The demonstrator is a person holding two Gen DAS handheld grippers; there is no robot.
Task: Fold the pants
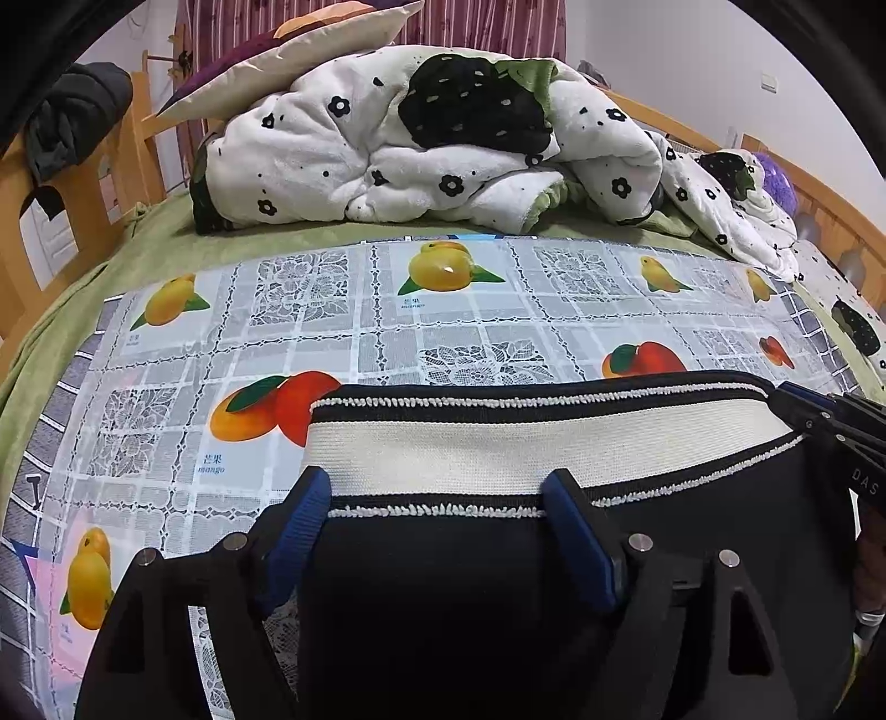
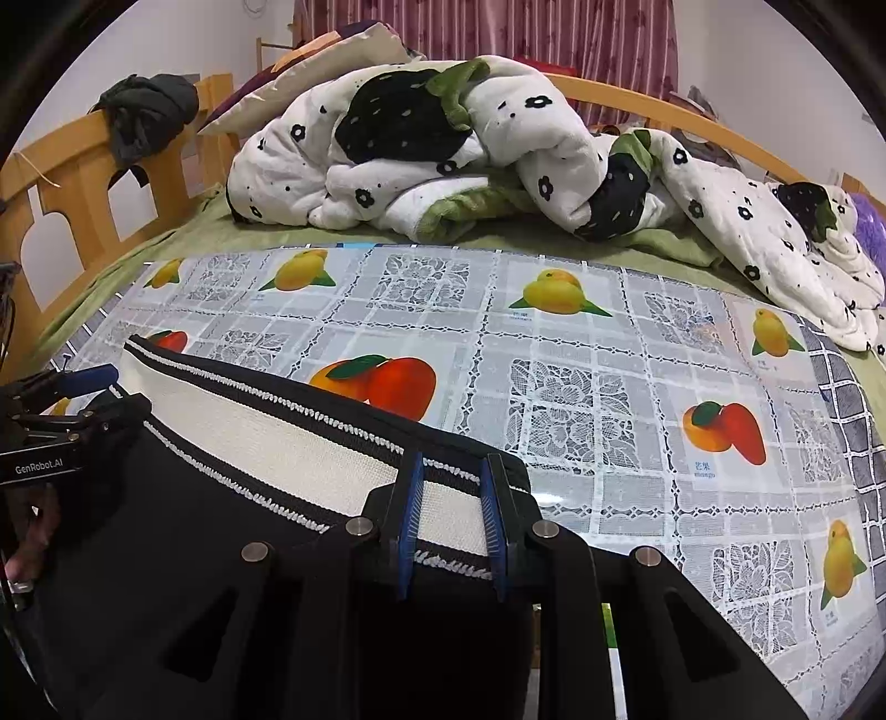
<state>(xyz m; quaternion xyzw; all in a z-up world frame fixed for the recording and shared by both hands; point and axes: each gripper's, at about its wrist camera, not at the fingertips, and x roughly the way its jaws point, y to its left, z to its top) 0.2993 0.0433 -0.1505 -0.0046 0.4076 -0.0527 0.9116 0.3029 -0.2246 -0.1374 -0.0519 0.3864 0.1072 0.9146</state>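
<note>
Both tongs are at the waistband [image 1: 498,443] of the black pants [image 1: 443,581], one toward each end. Left tongs [image 1: 437,501] stand wide apart, their blue pads on either side of a broad stretch of the cream band, so nothing is pinched there. Right tongs [image 2: 453,515] are much closer together with a narrow strip of waistband between the pads; whether they actually clamp it cannot be told. In the left view the right tongs show at the far right edge, reaching onto the band's end, and in the right view the left tongs show at the far left, low over the other end.

The pants lie on a plastic cloth [image 2: 609,354] printed with mangoes and lace squares, spread over a bed [image 1: 183,243] with a green sheet. The waistband edge faces the middle of the bed, and the dark legs run back under the tongs toward the near edge.

Past the cloth a white blanket [image 1: 387,155] with black flowers and strawberries is heaped across the bed, well apart from the pants. A pillow [image 1: 288,61] leans behind it. A dark garment [image 2: 144,116] hangs over the wooden headboard [image 2: 83,188], and striped curtains [image 2: 526,33] hang behind
</note>
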